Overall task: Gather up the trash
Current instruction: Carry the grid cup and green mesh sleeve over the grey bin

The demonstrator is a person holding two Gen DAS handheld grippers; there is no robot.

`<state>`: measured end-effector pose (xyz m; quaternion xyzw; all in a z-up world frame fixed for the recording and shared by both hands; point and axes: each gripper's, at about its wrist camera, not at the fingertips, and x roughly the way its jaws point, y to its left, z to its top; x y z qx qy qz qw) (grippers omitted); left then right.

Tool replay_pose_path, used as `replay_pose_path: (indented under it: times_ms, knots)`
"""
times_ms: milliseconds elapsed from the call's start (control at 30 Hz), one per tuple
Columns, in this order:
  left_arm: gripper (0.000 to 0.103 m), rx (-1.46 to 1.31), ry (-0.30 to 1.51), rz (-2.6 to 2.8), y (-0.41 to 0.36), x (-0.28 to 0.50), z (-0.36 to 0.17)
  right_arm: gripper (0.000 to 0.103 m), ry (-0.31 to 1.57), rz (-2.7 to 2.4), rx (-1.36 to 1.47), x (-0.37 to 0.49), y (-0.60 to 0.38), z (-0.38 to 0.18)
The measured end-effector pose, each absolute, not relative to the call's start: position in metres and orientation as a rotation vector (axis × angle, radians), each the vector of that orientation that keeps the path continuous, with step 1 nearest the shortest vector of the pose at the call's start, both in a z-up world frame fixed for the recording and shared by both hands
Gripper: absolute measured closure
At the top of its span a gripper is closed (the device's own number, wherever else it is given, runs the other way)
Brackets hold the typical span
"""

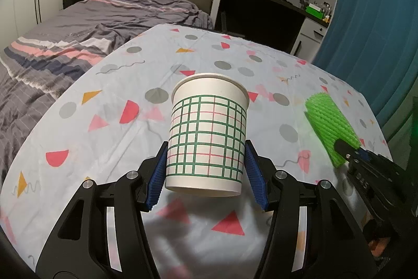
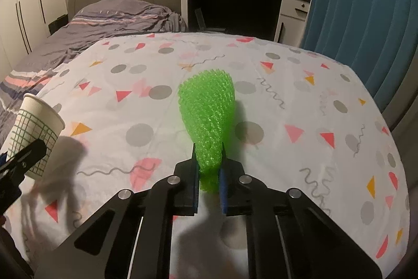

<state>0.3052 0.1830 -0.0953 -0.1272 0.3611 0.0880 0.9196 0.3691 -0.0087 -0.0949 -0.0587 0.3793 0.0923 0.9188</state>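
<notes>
Now both grippers have something in them above the table, which is covered with a pale cloth (image 2: 300, 85) printed with grey dots and pink and orange triangles. The left gripper (image 1: 206, 169) holds a white paper cup with a green and red grid pattern (image 1: 207, 132); its jaws stand about half open, and the blue ribbed pads (image 1: 158, 174) press on the lower part of the cup from both sides. The cup is lifted off the cloth and leans a little, with its shadow under it. The right gripper (image 2: 209, 171) is almost closed on a bright green foam net sleeve (image 2: 207, 117), and the narrow end is squeezed flat between the pads while the wider end sticks out forward over the cloth. I see no trash bin or bag in either view, so I cannot tell where these things must go. In my judgement, the risk is mostly with the cup: it is held low and it is light and smooth, so a quick swing or a tilt can make it rotate or slip out between the pads. Too much pressure would crush the thin wall. The foam sleeve is soft and springy, so it can slide out if the grip loosens. The two grippers are also near each other, and a careless move can knock them together.
</notes>
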Motion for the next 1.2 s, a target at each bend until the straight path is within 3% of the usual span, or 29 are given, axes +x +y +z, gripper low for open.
replay_pose_path:
  times_ms: [700, 967, 1200]
  knots:
    - [0.048, -0.179, 0.683, 0.075, 0.122, 0.274, -0.066, 0.09, 0.624, 0.187, -0.076, 0.253, -0.096, -0.027]
    - [0.048, -0.115, 0.631, -0.118, 0.026, 0.24, -0.028, 0.09, 0.576, 0.159, -0.044, 0.207, -0.148, -0.006]
    - [0.048, -0.022, 0.591, -0.373, -0.109, 0.221, -0.008, 0.09, 0.526, -0.036, -0.007, 0.168, -0.244, -0.002]
